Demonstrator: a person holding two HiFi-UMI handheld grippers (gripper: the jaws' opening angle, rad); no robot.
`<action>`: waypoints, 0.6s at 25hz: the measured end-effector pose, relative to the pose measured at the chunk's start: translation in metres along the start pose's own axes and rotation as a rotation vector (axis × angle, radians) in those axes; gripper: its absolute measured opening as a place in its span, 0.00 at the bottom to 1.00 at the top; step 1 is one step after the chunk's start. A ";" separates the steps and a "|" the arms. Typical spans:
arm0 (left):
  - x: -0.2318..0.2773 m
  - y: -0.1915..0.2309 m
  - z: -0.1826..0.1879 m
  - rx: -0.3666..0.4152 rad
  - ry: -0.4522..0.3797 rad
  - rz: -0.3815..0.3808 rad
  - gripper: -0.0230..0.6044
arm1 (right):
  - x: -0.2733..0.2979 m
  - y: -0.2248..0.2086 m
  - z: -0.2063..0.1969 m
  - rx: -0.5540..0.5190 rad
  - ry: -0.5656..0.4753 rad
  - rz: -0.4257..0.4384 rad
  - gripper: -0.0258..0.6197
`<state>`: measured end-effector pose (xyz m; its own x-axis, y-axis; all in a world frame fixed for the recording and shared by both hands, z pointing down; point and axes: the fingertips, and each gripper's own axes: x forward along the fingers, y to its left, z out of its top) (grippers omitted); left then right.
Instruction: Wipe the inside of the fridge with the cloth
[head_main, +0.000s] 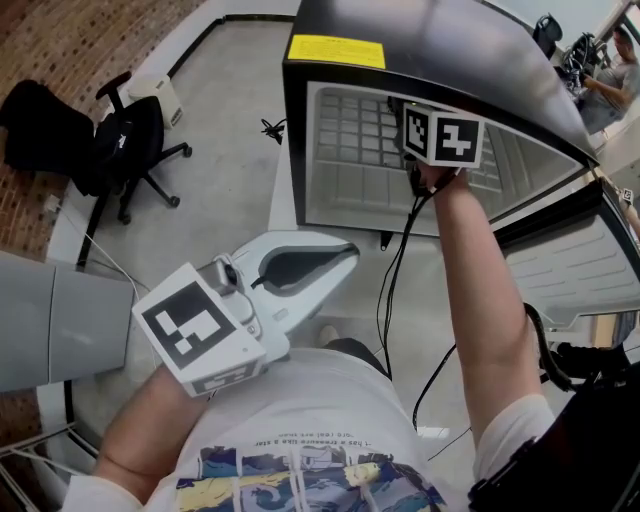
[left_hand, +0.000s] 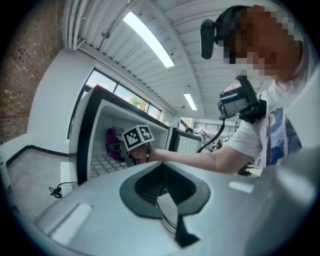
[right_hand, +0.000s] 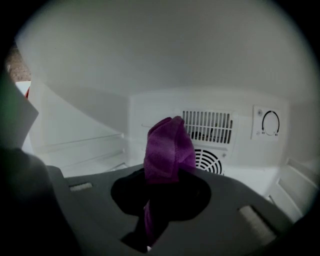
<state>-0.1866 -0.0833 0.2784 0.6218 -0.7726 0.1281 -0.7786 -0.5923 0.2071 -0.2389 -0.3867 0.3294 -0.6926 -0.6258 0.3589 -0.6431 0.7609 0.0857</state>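
Left tongs (head_main: 340, 258): nearest the camera, held at chest height outside the fridge (head_main: 420, 45); jaws closed together, nothing between them.
Office chair (head_main: 120, 140): far left, well apart from the fridge.
Fridge: door open, grid shelf (head_main: 350, 135) visible inside.
Right tongs (right_hand: 166, 172): reaching into the fridge, clenched on the cloth (right_hand: 168, 142).
Cloth: purple, bunched, standing up from the jaws in front of the back-wall vent (right_hand: 207, 127).
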 end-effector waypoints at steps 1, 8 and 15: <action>-0.003 0.001 0.000 -0.003 0.002 0.008 0.05 | 0.001 0.005 0.001 0.003 -0.002 0.009 0.12; -0.024 0.004 -0.002 -0.008 0.000 0.033 0.05 | 0.010 0.046 0.011 0.026 -0.024 0.085 0.12; -0.041 0.008 -0.009 -0.016 0.003 0.058 0.05 | 0.017 0.080 0.017 0.106 -0.042 0.169 0.12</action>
<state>-0.2176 -0.0542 0.2832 0.5762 -0.8046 0.1436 -0.8118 -0.5430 0.2148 -0.3077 -0.3398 0.3269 -0.8054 -0.4988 0.3203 -0.5455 0.8350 -0.0713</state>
